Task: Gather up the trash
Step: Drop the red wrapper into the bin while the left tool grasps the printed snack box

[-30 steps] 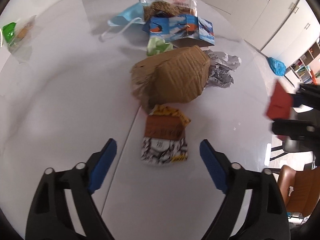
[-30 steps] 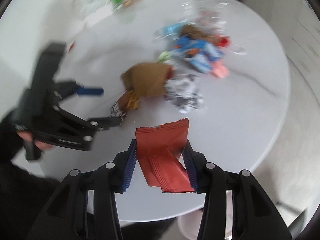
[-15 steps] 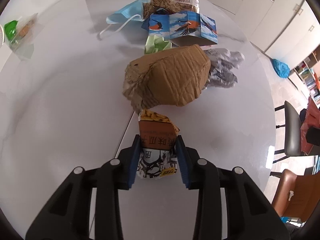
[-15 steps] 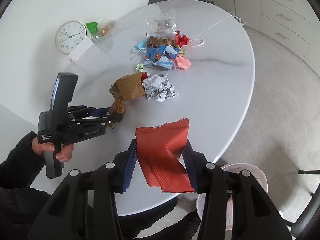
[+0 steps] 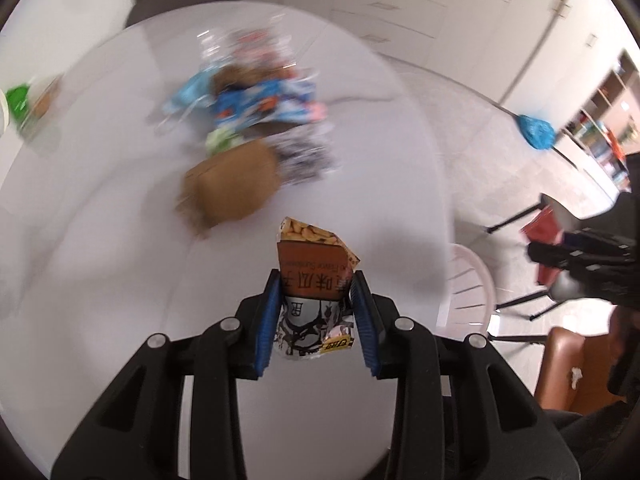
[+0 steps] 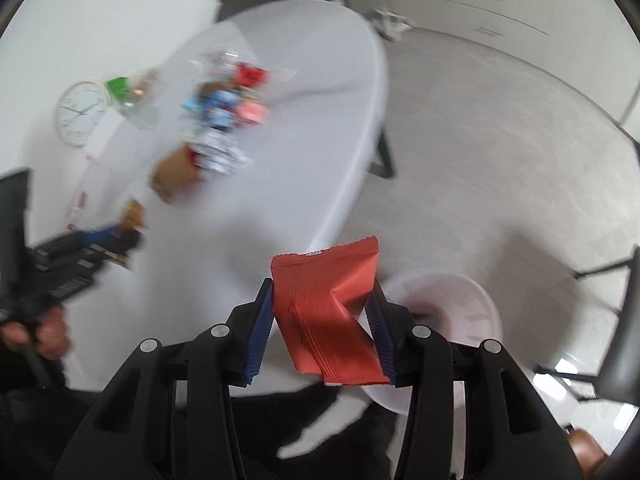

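Lifted off the table (image 5: 100, 280), the snack packet (image 5: 314, 280) sat pinched in the left gripper (image 5: 316, 316); the right gripper (image 6: 322, 320) pinched a red wrapper (image 6: 328, 300); the remaining trash pile (image 5: 248, 120) was blurred.

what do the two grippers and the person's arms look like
Both the left gripper and right gripper are matte black plastic linkages with silver pivot screws and blue ribbed jaws. The left one carries white label text on its side. A bare hand grips its handle below a black sleeve. No cables show.
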Available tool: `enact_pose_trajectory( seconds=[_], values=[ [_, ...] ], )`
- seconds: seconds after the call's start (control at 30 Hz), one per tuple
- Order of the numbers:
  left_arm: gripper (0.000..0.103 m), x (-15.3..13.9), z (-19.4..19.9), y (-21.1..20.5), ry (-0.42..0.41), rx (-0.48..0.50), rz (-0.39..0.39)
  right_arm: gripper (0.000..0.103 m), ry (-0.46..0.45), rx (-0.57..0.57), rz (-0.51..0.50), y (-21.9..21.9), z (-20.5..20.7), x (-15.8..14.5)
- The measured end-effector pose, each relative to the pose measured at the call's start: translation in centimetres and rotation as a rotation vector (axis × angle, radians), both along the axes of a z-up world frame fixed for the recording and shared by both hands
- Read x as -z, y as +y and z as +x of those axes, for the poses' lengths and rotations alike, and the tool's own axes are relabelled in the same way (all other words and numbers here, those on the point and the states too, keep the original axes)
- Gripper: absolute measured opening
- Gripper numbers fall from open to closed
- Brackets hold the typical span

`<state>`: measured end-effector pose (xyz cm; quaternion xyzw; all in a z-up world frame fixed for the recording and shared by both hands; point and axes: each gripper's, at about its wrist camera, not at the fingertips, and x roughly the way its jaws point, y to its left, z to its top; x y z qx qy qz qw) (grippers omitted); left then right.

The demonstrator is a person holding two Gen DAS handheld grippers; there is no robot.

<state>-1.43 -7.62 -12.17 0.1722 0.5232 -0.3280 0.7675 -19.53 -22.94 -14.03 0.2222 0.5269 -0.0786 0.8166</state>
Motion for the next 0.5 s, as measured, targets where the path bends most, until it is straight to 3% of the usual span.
enact_pose_trajectory(
  seconds=[0.27,0.33,0.4,0.5],
  values=[
    [0.035,-1.0,-4.8,-6.0,-0.015,0.166,-0.008,0.048,0.135,0.058,0.007,-3.2,-4.2,6.3],
    [0.035,-0.8,-5.7,-7.1,-0.009,0.195,-0.006,0.061,0.162,0.065,0.006,-3.7,-4.7,7.8],
    [0.035,-0.5,-6.4,-8.1,0.001,0.218,0.000,0.080,0.183,0.090,-0.012,-4.2,-5.2,8.7],
    [0.035,0.0,-7.7,-9.6,0.018,0.255,0.012,0.087,0.191,0.125,-0.015,-5.3,-6.2,8.9]
  ],
)
